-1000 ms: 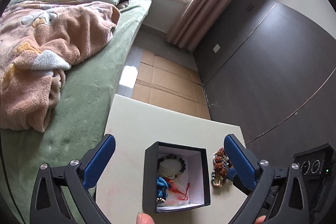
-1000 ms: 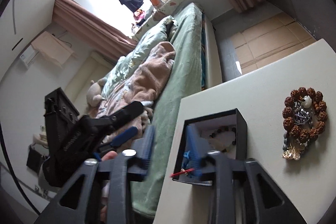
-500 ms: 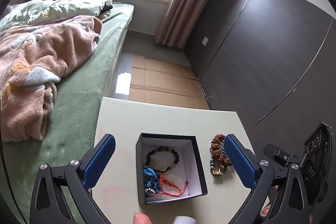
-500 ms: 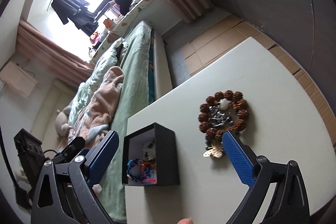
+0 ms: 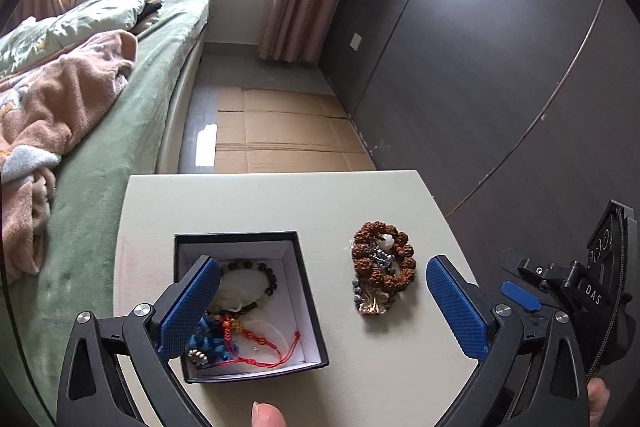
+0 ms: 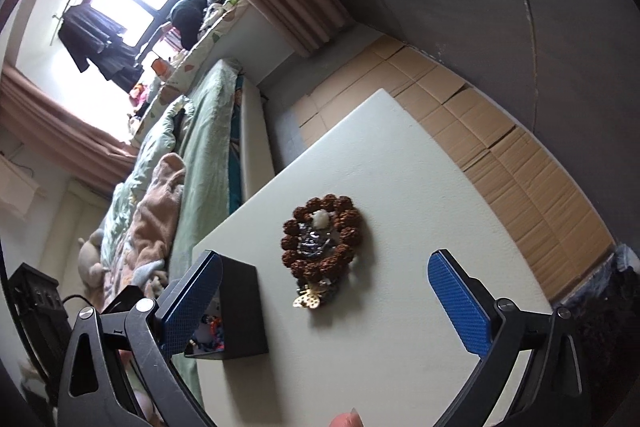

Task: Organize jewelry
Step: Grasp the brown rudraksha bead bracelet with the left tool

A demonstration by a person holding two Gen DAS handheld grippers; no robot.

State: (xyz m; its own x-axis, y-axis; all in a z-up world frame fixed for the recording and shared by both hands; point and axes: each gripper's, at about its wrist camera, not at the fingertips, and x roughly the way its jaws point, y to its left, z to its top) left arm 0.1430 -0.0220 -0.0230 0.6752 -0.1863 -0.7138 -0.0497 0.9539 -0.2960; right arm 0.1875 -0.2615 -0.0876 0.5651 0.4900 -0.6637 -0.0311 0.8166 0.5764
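A black open box (image 5: 308, 303) with a white lining sits on the pale table (image 5: 280, 203). It holds a dark bead bracelet (image 5: 260, 271), a red cord bracelet (image 5: 264, 347) and blue beads (image 5: 208, 339). A brown bead bracelet (image 5: 384, 263) with silver and gold pieces lies right of the box; it also shows in the right wrist view (image 6: 320, 235). My left gripper (image 5: 324, 307) is open above the box and bracelet. My right gripper (image 6: 326, 303) is open, with the brown bracelet just ahead of its fingers and the box (image 6: 240, 307) at its left finger.
A bed with a green sheet (image 5: 120, 147) and a pink blanket (image 5: 52, 99) borders the table's left side. Cardboard (image 5: 280, 131) covers the floor beyond the table. A dark wardrobe wall (image 5: 480, 67) stands to the right.
My right gripper opened and swung from the box toward the brown bracelet. My left gripper shifted right, bringing box and bracelet closer in view.
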